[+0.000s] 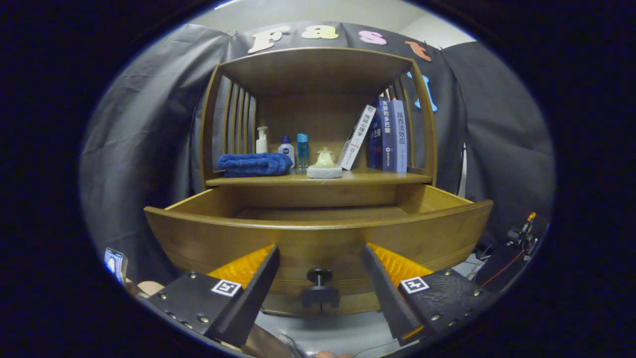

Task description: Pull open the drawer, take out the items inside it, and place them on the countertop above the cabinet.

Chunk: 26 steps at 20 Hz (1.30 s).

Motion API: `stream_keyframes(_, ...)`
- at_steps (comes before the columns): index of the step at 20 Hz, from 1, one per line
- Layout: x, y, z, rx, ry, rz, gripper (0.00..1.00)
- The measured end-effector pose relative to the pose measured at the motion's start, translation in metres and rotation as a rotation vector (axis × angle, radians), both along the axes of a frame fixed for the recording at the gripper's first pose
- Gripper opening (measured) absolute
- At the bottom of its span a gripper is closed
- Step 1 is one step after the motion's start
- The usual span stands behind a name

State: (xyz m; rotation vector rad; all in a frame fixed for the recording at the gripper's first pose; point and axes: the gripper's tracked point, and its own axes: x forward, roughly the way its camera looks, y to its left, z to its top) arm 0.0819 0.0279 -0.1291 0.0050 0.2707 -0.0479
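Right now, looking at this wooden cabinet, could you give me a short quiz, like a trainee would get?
1. True or false: the curved-front wooden drawer is pulled open.
2. Which thing lies on the wooden countertop, nearest the slatted left side? A) folded blue towel B) leaning white book C) pale ornament on a round grey base
3. Fill in: the small black drawer knob sits ___ the two fingers of the gripper, which touch nothing.

Key: 1 true; 2 A; 3 between. What the drawer holds cannot be told from here; only a strip of its floor shows.
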Motion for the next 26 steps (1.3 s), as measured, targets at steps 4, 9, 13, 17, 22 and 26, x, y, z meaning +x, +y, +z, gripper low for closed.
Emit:
stream_keyframes(4, 0.012, 0.0, 0.001, -0.012, -0.005, 0.003, 1.0)
stream_keyframes(9, 0.031, -0.001, 0.003, -0.055, -0.009, 0.013, 1.0)
stream_keyframes(13, 0.048, -0.002, 0.0, -0.058, -0.017, 0.016, 1.0)
stream_keyframes(17, 0.057, -0.002, -0.002, -0.07, -0.024, 0.018, 1.0)
stream_keyframes(22, 0.073, -0.002, -0.006, -0.091, -0.026, 0.022, 1.0)
stream_keyframes(26, 0.088, -0.003, -0.01, -0.111, -0.022, 0.025, 1.0)
